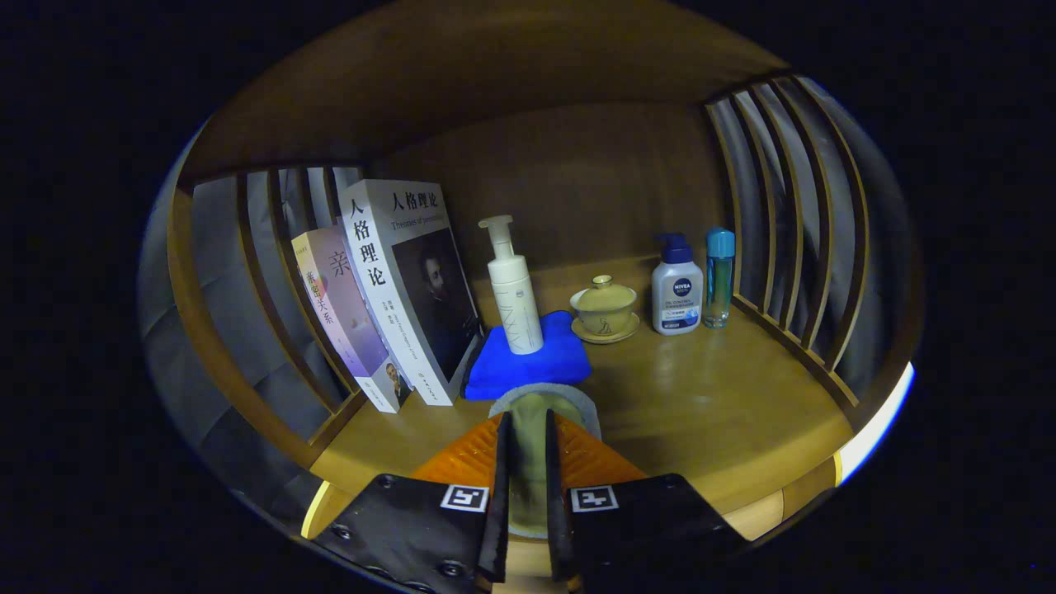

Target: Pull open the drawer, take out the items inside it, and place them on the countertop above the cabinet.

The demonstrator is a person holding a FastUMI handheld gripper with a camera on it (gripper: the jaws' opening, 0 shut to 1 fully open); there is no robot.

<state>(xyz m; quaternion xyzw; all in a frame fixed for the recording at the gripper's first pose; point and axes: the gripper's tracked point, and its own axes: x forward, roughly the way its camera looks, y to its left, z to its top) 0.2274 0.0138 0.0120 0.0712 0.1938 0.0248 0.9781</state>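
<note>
Sponge-like pad (540, 412), olive with a pale grey rim, sits pinched between the jaws, which are nearly closed and press on it from both sides; its long axis runs forward along the fingers. The gripper (528, 450) hovers over the wooden tabletop (726, 388), with the pad's front end just short of the blue cloth (528, 363) under the pump bottle (513, 289). Bare wood lies right of the cloth, likely the place to set it down.
</note>
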